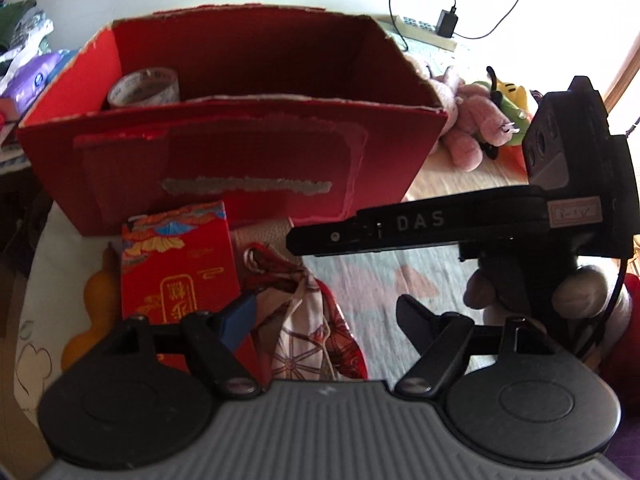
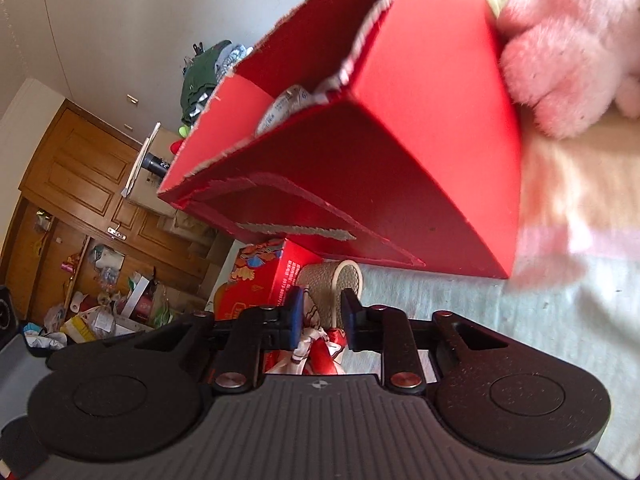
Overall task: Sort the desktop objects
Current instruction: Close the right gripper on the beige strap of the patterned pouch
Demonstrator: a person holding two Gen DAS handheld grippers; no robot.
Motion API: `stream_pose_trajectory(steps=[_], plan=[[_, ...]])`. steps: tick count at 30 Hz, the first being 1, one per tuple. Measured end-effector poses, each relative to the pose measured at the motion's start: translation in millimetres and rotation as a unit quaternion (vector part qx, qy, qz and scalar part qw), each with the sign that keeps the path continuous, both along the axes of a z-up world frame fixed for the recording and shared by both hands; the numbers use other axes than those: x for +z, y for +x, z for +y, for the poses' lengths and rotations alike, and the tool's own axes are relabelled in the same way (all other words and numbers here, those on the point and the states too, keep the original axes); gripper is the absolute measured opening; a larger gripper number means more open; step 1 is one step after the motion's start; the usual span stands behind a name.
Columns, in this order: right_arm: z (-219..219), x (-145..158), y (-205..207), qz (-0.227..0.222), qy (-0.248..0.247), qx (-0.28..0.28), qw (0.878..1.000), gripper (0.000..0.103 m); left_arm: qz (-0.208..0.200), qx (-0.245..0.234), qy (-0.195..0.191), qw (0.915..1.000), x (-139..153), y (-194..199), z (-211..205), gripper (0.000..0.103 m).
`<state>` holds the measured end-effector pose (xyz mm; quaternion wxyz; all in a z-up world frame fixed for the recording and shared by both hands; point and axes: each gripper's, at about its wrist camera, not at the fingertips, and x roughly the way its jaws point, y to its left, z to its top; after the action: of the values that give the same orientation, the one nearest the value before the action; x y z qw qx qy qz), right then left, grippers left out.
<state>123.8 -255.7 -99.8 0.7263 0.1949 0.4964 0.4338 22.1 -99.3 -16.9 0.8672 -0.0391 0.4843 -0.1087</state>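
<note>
Red box (image 1: pixel 224 168) holds tape (image 1: pixel 144 88). Right gripper (image 2: pixel 322 316) half-closed around scarf (image 2: pixel 316 348), not clenched; squeeze fully before lifting. Left gripper (image 1: pixel 324 316) released, idle.

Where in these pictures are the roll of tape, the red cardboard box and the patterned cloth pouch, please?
roll of tape (image 1: pixel 144 89), left wrist view, on its outer band, inside the box.
red cardboard box (image 1: pixel 248 152), left wrist view, on its front wall.
patterned cloth pouch (image 1: pixel 308 332), left wrist view, on its printed fabric body.
</note>
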Motion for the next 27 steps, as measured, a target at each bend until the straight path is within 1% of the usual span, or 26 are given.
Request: stream_pose_trajectory(steps=[5, 7, 12, 16, 22, 27], plan=[[7, -6, -1, 0.007, 0.008, 0.008, 1.000, 0.015, 0.012, 0.001, 0.010, 0.9999, -9, 4, -1, 0.079], [8, -6, -2, 0.007, 0.013, 0.012, 1.000, 0.010, 0.018, 0.002, 0.012, 0.9998, -12, 5, -1, 0.079], [1, -2, -2, 0.015, 0.036, 0.019, 0.999, 0.005, 0.028, 0.006, 0.005, 0.9996, -18, 10, 0, 0.079], [-12, -2, -2, 0.028, 0.039, 0.007, 0.999, 0.004, 0.024, 0.000, 0.009, 0.9997, -18, 11, -6, 0.079], [-48, -8, 0, 0.059, 0.046, -0.035, 0.997, 0.005, 0.037, -0.017, 0.021, 0.9990, -27, 19, -22, 0.079], [-67, -8, -3, 0.059, 0.040, -0.054, 0.996, 0.006, 0.047, -0.036, 0.007, 0.9982, -33, 24, -34, 0.076]])
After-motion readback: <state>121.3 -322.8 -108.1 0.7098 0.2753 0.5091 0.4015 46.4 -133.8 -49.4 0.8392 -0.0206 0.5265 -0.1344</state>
